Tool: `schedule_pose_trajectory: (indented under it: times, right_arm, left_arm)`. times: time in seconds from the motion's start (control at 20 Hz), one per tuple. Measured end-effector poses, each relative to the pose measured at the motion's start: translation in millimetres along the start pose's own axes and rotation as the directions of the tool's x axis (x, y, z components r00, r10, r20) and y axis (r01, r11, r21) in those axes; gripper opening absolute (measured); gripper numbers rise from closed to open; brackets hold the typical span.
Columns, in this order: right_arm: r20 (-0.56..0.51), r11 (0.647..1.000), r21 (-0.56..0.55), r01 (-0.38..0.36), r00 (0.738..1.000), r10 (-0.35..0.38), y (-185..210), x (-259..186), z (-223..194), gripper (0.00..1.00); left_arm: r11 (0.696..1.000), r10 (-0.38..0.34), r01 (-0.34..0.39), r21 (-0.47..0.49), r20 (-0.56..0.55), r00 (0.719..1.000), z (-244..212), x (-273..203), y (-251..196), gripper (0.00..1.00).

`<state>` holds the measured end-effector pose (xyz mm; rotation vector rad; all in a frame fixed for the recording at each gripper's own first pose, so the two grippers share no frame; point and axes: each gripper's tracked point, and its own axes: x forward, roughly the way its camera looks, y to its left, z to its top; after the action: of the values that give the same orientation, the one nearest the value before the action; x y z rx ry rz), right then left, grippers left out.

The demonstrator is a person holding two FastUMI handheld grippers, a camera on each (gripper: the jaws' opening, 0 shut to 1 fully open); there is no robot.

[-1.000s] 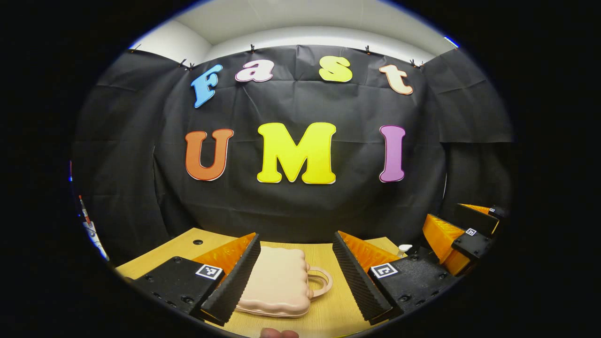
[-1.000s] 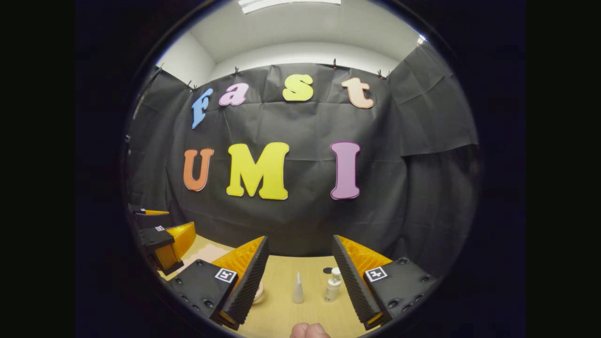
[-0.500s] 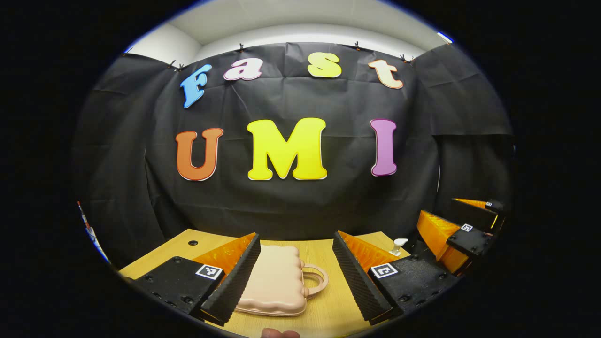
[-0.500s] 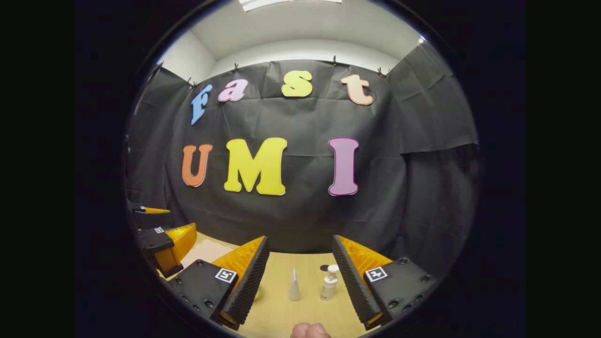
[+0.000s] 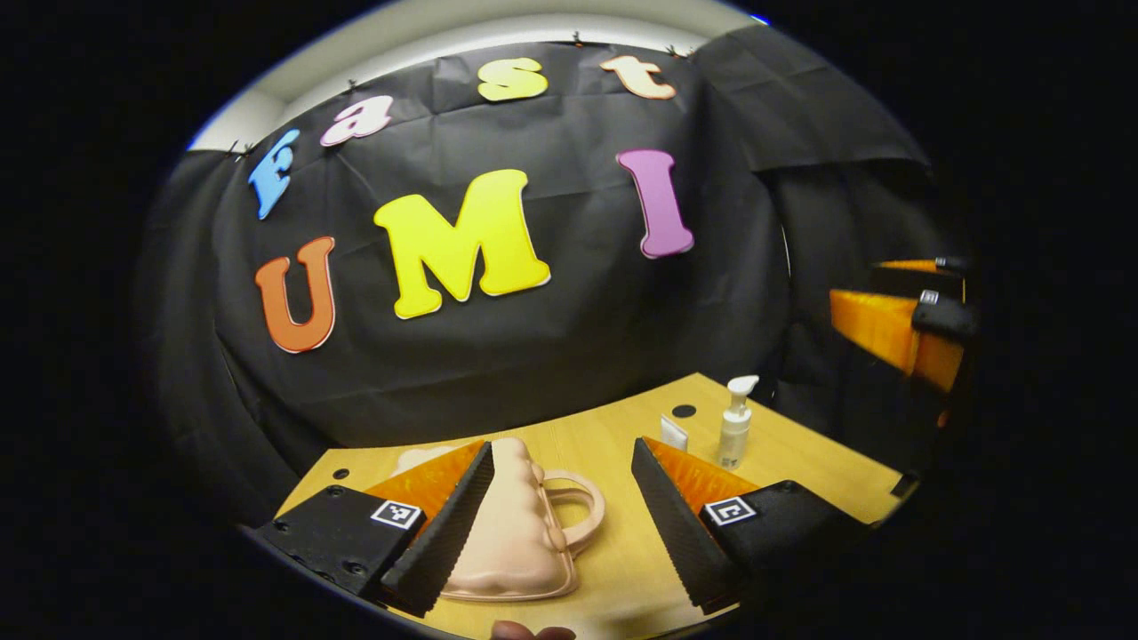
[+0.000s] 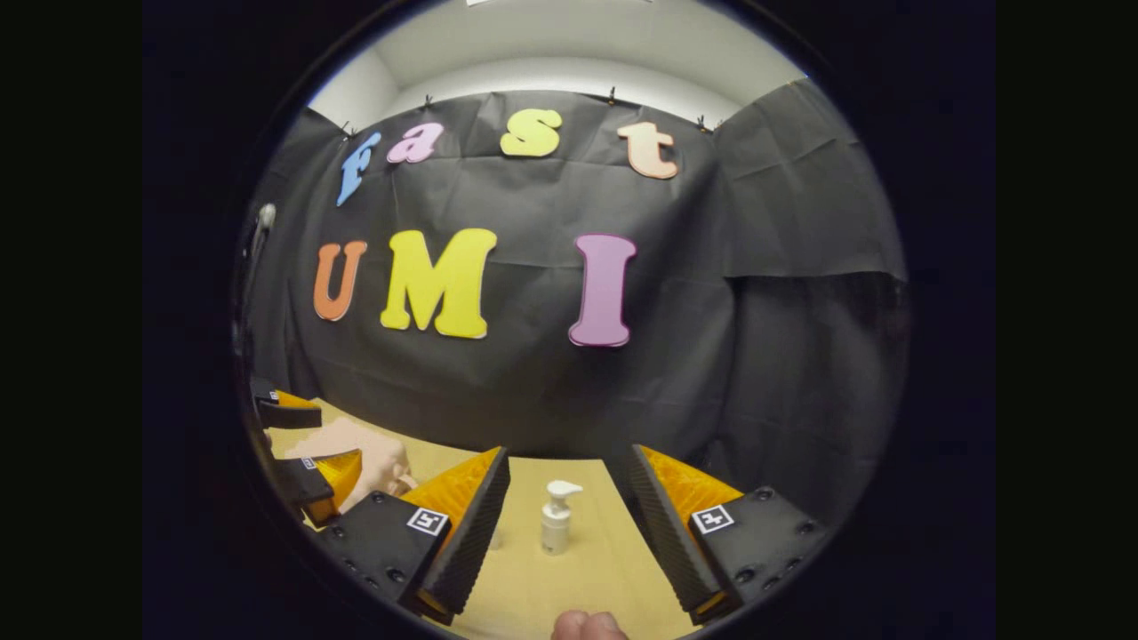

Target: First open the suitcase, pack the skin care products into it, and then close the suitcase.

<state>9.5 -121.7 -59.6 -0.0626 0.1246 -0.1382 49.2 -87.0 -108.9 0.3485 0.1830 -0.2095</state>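
A pale pink suitcase [image 5: 520, 533] lies shut and flat on the wooden table [image 5: 622, 569], its loop handle [image 5: 582, 514] pointing right. My left gripper [image 5: 562, 449] hovers open just above it, its left finger over the case's left part. A white pump bottle [image 5: 734, 428] stands at the table's far right, with a small white tube [image 5: 674, 433] beside it. In the right gripper view the pump bottle [image 6: 556, 518] stands upright, centred ahead of my open right gripper [image 6: 569, 455]. There the suitcase [image 6: 360, 444] lies at the left, under the left gripper [image 6: 302, 442].
The table's far edge meets the black cloth wall [image 5: 533, 356]. Two small dark holes [image 5: 683, 411] mark the tabletop. The right gripper [image 5: 898, 320] hangs at the right edge of the left gripper view. A fingertip of the holding hand [image 6: 582, 625] shows at the bottom.
The left gripper view has tilted and swung right, bringing the pump bottle and tube into sight. The right gripper has shifted so the pump bottle is centred between its fingers. Both stay open.
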Motion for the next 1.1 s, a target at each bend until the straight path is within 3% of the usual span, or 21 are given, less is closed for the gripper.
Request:
schedule_pose_trajectory:
  times: [0.25,0.35,0.5,0.7,0.9,1.0,1.1]
  right_arm:
    - [-0.052,0.999,-0.008,0.034,0.998,-0.034,-31.0,5.5,-34.1,0.80]
    - [-0.065,0.999,-0.003,0.041,0.997,-0.041,-41.1,10.1,-42.9,0.81]
    - [-0.087,0.998,0.009,0.057,0.995,-0.056,-51.1,17.3,-56.3,0.81]
    - [-0.100,0.997,0.019,0.070,0.993,-0.068,-58.9,21.9,-67.0,0.81]
    - [-0.122,0.995,0.036,0.091,0.989,-0.086,-68.3,25.2,-77.9,0.81]
    - [-0.134,0.994,0.051,0.101,0.987,-0.094,-71.7,24.0,-83.3,0.81]
    - [-0.139,0.993,0.060,0.106,0.986,-0.097,-73.5,21.5,-87.1,0.81]
  left_arm:
    - [0.970,0.011,0.020,0.242,-0.127,0.992,-52.1,37.0,-21.2,0.99]
    - [0.939,0.034,0.035,0.341,-0.196,0.980,-78.0,49.8,-22.1,0.98]
    - [0.870,0.080,0.056,0.489,-0.254,0.964,-103.8,61.8,-22.9,0.97]
    - [0.806,0.110,0.121,0.579,-0.347,0.931,-137.5,77.6,-21.5,0.93]
    - [0.762,0.166,0.132,0.634,-0.388,0.907,-148.6,88.2,-17.3,0.90]
    - [0.754,0.177,0.125,0.645,-0.383,0.907,-146.8,92.3,-17.6,0.87]
    - [0.755,0.189,0.133,0.642,-0.406,0.894,-147.4,102.3,-9.4,0.77]
